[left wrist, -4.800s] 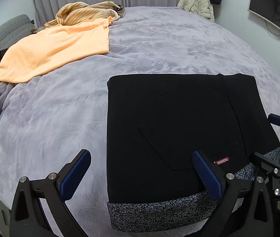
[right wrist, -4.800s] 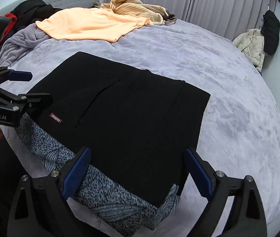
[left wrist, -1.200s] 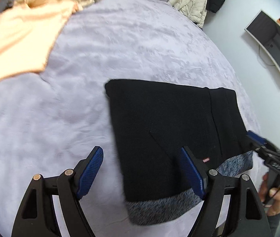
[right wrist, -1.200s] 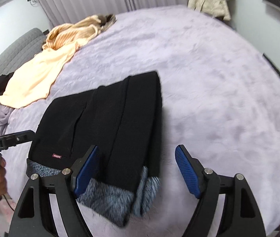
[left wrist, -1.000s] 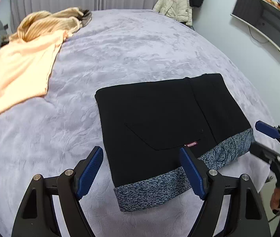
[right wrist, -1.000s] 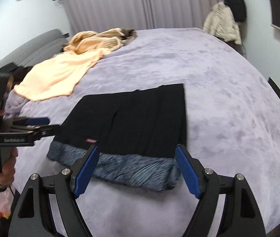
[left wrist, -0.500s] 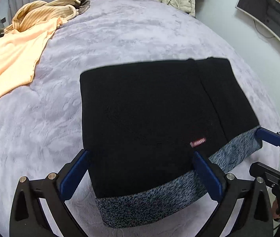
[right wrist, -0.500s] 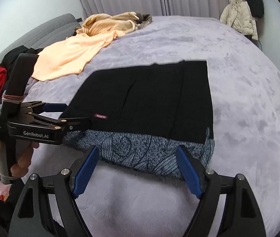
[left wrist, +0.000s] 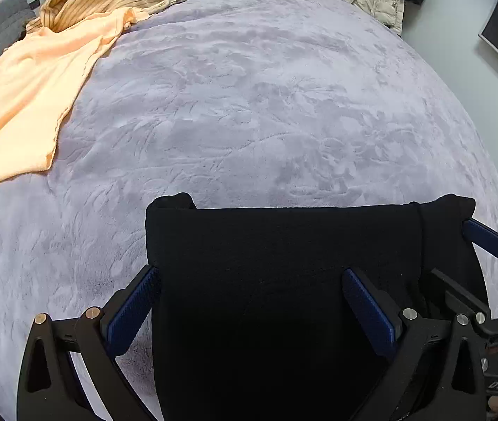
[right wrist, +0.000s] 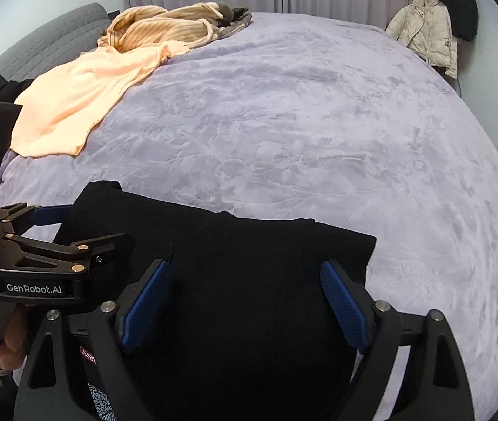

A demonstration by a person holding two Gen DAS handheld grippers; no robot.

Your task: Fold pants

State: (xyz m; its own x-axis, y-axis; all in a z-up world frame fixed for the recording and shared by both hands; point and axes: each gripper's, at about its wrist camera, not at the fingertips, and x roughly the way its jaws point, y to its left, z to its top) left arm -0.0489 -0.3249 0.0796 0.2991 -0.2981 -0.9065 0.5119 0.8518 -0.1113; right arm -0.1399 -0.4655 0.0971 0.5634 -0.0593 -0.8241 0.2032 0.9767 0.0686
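Folded black pants (left wrist: pixel 284 298) lie on near edge of lavender bed (left wrist: pixel 266 105). Left tongs (left wrist: pixel 249 308) gape wide over pants; right tongs (right wrist: pixel 245 301) likewise, jaws just opening, nothing clamped.

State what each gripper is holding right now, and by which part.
Nothing is held. The left gripper and right gripper both stand open over the folded black pants, their jaws having just been opening wider.

Lighting: even, soft, diffuse.
Both views sharp; strong fisheye curvature and dark vignette at corners; black pants (left wrist: pixel 284 280) lose detail.
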